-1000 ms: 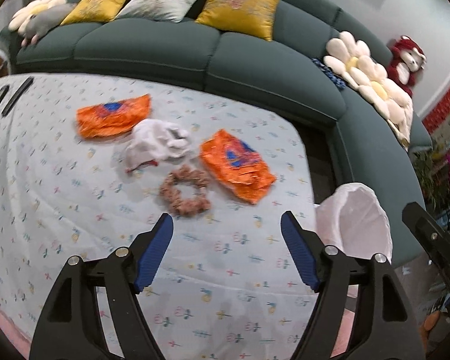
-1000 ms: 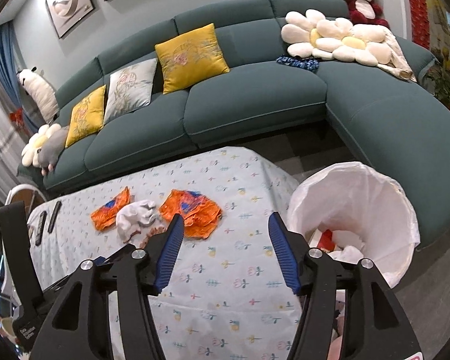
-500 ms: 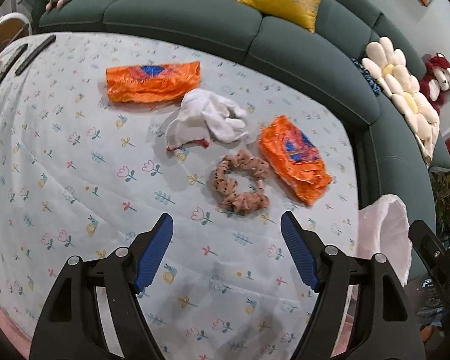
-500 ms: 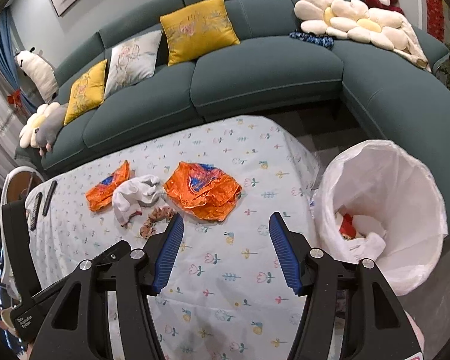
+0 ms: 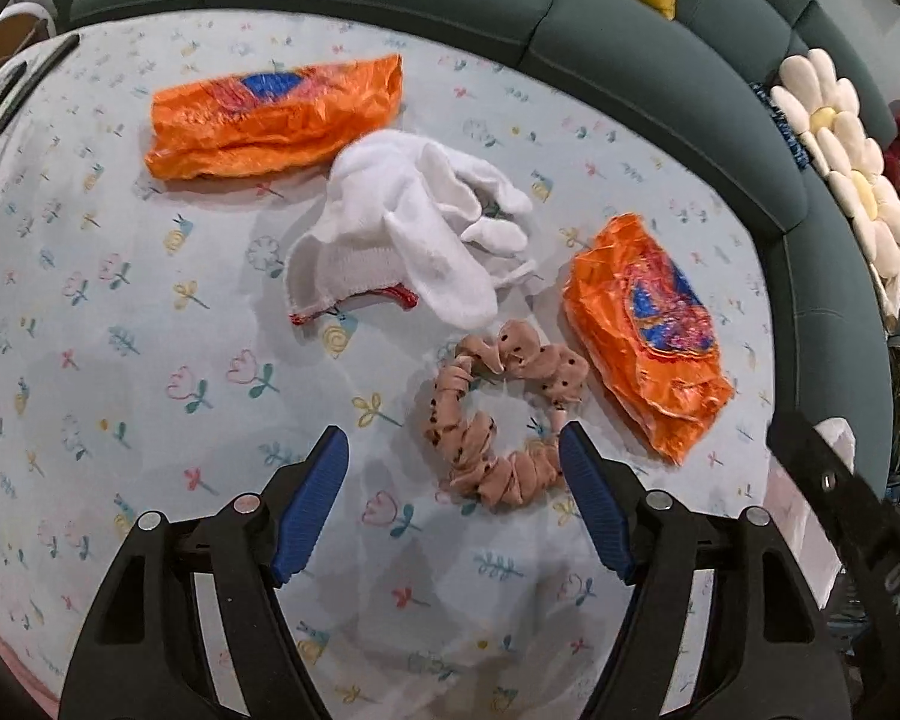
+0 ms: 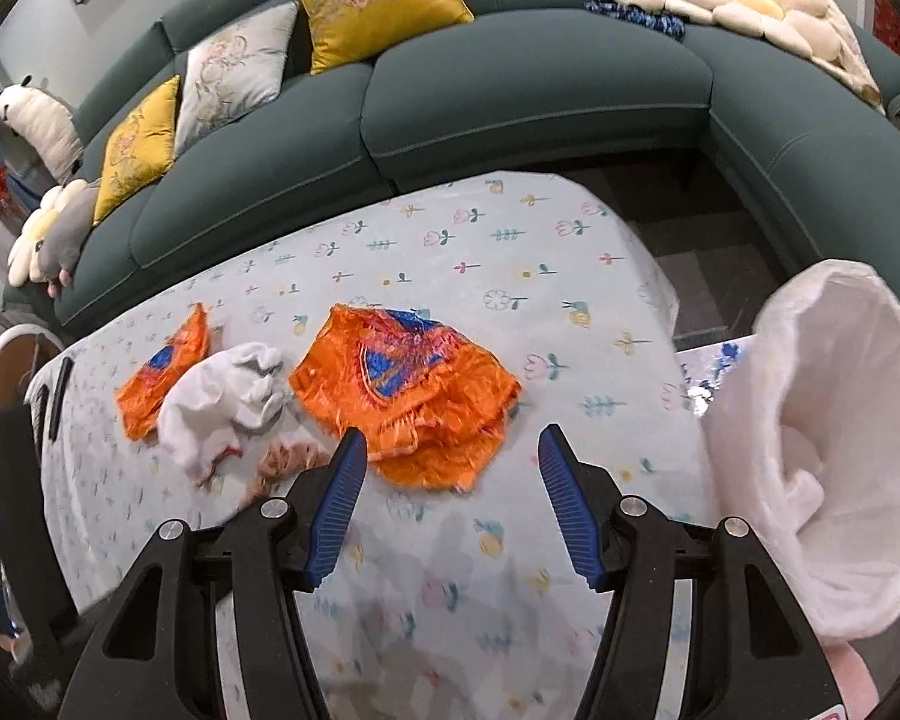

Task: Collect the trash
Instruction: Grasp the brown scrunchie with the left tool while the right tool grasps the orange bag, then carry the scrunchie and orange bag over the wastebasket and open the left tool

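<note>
On the flowered tablecloth lie two crumpled orange wrappers, one at the back left and one at the right. A white glove and a pink dotted scrunchie lie between them. My left gripper is open and empty, low over the cloth, its right finger beside the scrunchie. My right gripper is open and empty, just in front of the right wrapper. The white-lined trash bin stands right of the table.
A green sofa with yellow and white cushions curves behind and to the right of the table. Two dark remotes lie at the table's far left. A flower-shaped pillow lies on the sofa's right part.
Both grippers have moved forward and down toward the table. The left one closed in on the scrunchie and glove, the right one on the right orange wrapper. Both stayed open.
</note>
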`<act>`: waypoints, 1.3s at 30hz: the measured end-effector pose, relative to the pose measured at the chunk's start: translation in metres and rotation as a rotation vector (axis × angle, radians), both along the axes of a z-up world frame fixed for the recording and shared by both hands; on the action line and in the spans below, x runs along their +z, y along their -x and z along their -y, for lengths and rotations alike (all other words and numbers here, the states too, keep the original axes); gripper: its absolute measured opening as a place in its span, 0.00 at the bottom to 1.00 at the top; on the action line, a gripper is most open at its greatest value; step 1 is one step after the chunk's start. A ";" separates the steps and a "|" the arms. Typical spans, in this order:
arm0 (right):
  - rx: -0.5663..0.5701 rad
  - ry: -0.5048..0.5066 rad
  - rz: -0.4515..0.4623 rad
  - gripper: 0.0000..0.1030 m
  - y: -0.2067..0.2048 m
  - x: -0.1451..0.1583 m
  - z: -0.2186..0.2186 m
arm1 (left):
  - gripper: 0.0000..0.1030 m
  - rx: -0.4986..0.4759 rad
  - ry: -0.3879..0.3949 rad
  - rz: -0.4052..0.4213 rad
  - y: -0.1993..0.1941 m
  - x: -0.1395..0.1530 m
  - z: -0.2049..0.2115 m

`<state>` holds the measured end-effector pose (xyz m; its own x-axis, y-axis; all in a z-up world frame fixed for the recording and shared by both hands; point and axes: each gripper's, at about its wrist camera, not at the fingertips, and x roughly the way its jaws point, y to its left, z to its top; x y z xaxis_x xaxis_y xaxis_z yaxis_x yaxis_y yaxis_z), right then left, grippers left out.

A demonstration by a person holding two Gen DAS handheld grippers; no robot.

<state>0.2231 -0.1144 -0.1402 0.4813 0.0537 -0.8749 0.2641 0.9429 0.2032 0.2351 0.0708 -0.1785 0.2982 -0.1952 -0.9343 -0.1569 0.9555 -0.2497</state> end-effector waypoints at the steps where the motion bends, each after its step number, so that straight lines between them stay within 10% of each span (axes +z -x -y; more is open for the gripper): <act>1: -0.002 0.000 -0.006 0.56 -0.005 -0.003 -0.001 | 0.62 0.000 -0.002 -0.007 -0.002 -0.003 0.000; 11: 0.005 0.010 -0.118 0.55 -0.040 -0.048 -0.016 | 0.38 -0.042 -0.077 -0.002 -0.004 -0.013 0.000; 18: 0.015 0.007 -0.128 0.33 -0.028 -0.058 -0.019 | 0.13 -0.062 -0.071 0.005 0.003 -0.013 -0.009; 22: 0.022 -0.012 -0.129 0.19 -0.012 -0.056 -0.017 | 0.10 -0.082 -0.059 0.004 0.015 -0.011 -0.009; 39: -0.040 -0.029 -0.015 0.16 0.070 0.003 0.024 | 0.10 -0.155 -0.069 0.100 0.075 0.044 0.034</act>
